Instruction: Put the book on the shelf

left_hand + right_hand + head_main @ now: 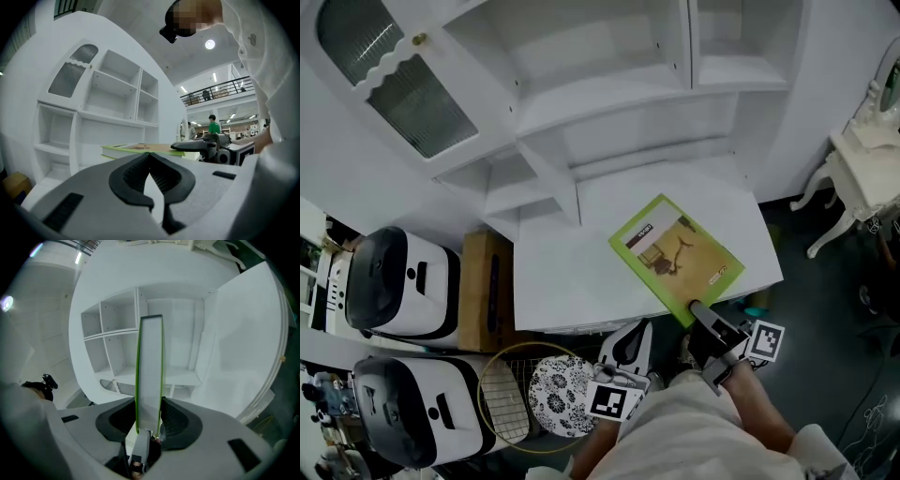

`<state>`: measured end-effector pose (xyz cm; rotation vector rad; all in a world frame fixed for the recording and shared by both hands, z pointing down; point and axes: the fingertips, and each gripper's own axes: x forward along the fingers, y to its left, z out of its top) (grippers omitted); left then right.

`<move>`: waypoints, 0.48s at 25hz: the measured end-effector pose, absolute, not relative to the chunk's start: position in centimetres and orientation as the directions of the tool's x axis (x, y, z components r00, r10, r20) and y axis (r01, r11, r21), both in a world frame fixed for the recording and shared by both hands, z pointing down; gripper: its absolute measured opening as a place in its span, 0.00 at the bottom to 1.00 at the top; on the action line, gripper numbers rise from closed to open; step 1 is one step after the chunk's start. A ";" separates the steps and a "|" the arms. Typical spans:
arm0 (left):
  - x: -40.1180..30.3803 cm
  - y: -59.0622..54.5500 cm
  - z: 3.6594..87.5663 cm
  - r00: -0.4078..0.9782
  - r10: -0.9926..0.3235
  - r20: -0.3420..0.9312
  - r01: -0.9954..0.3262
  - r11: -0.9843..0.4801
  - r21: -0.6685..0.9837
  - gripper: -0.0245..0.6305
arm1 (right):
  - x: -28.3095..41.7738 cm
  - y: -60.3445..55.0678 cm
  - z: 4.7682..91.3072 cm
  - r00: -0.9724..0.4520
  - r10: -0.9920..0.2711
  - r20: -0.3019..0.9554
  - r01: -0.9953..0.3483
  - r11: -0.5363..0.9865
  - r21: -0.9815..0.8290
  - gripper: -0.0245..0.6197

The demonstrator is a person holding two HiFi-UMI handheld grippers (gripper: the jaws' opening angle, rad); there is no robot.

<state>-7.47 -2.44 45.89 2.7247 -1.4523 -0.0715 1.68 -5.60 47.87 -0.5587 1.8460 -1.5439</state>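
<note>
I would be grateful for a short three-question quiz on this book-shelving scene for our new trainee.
1. True or false: the right gripper is shut on the edge of the green book.
2. The left gripper is: A) wide open; B) shut, with nothing between its jaws; C) shut on a cup.
3. Fill in: in the head view, the green book's cover faces ____.
Key: 1 true; 2 B; 3 up.

Nothing is legible: the title strip (644, 232) on the book (680, 261) is too small to read.
</note>
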 end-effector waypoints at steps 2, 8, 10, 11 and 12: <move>-6.8 -3.2 46.4 0.559 -0.829 0.012 -0.829 -0.558 0.036 0.04 | 2.2 -6.5 47.7 -0.702 -0.677 -0.219 0.089 0.221 -0.971 0.29; -3.8 -6.6 46.0 0.522 -0.852 0.042 -0.853 -0.521 0.044 0.04 | 4.9 -10.4 46.9 -0.727 -0.651 -0.219 0.110 0.205 -0.973 0.29; -3.5 -7.1 46.1 0.504 -0.862 0.049 -0.864 -0.502 0.050 0.04 | 5.4 -11.1 47.0 -0.736 -0.642 -0.213 0.107 0.201 -0.974 0.29; -3.6 -7.3 46.0 0.491 -0.870 0.042 -0.870 -0.488 0.066 0.04 | 5.5 -11.4 47.1 -0.740 -0.639 -0.210 0.106 0.198 -0.974 0.29; -3.6 -7.5 46.0 0.485 -0.873 0.044 -0.873 -0.482 0.070 0.04 | 5.5 -11.6 47.1 -0.742 -0.637 -0.208 0.106 0.195 -0.975 0.29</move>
